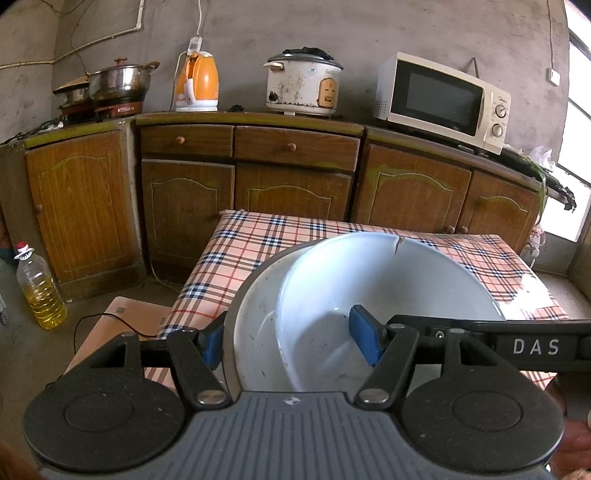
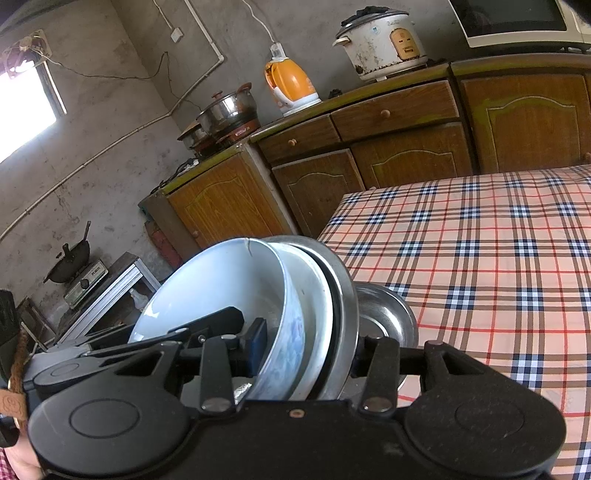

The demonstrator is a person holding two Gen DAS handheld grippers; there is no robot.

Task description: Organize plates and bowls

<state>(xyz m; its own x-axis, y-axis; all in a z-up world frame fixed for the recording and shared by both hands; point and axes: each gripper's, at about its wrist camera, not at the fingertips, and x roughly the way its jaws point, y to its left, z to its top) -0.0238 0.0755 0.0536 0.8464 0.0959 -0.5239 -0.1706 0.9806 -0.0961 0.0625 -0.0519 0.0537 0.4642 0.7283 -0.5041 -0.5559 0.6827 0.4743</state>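
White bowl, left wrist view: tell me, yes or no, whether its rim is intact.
No. The white bowl shows a dark crack running down from its far rim.

Bare grey concrete walls [image 1: 351,33] back wooden cabinets [image 1: 295,177] bearing a microwave [image 1: 439,99], daylight entering through a window [image 2: 22,107].
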